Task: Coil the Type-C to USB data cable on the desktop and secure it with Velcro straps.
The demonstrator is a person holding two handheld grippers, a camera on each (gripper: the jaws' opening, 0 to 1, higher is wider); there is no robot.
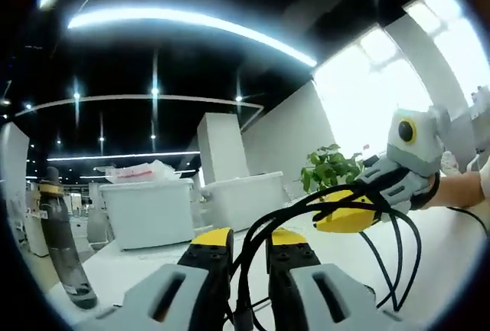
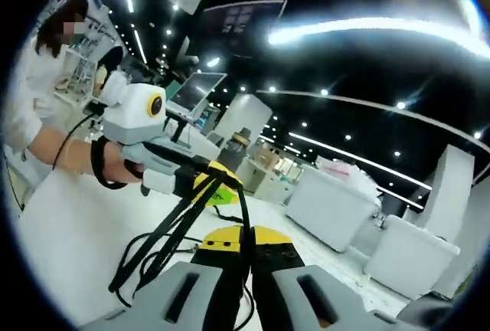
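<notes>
Both claws pinched the black cable (image 1: 321,208): the left gripper (image 1: 246,248) near six o'clock, the right gripper (image 1: 348,212) at three, stretching loops taut above the white desktop (image 1: 138,266) (presumably for strapping).

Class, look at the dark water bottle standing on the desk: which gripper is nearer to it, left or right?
Left. The bottle stands just beside the left gripper, off to its side. The right gripper holds the cable farther away, beyond the left gripper.

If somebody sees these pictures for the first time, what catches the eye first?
The black cable, looped in the air between both grippers. The left gripper pinches its strands at the bottom of the left gripper view; the right gripper grips it too. Behind, white bins and a dark bottle stand on the white table.
</notes>
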